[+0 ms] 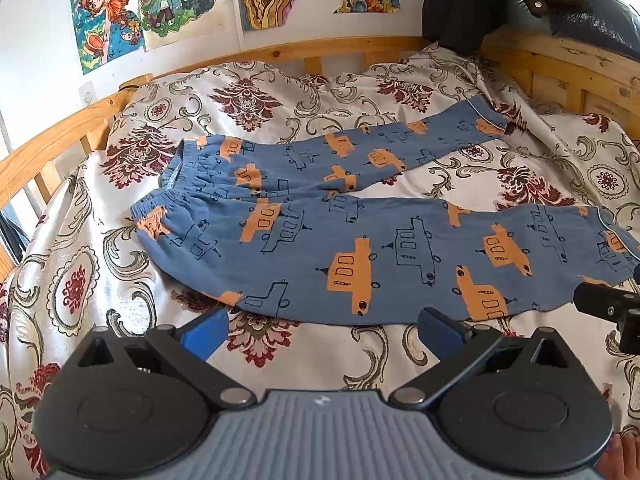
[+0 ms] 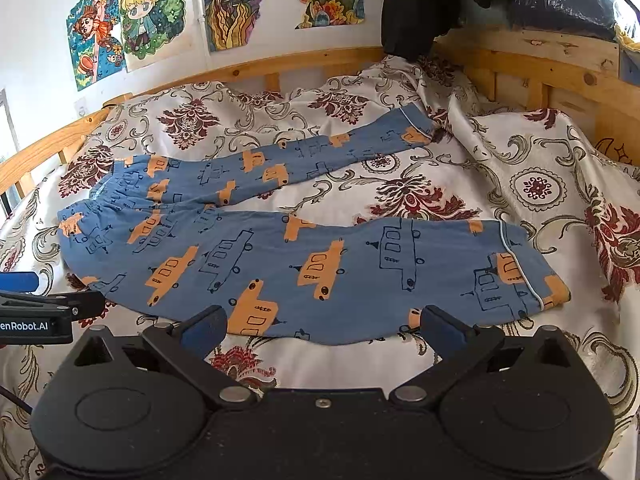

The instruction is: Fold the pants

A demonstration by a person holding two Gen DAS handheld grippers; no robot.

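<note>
Ahead of both wide-open, empty grippers, left (image 1: 322, 330) and right (image 2: 322, 326), patterned blue pyjama pants (image 2: 304, 256) lay flat on the bedspread (image 2: 460, 184).

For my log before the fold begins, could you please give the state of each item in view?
pants: unfolded, flat on bedspread, legs apart
left gripper: open, empty, near the lower leg's edge
right gripper: open, empty
bedspread: wrinkled
</note>
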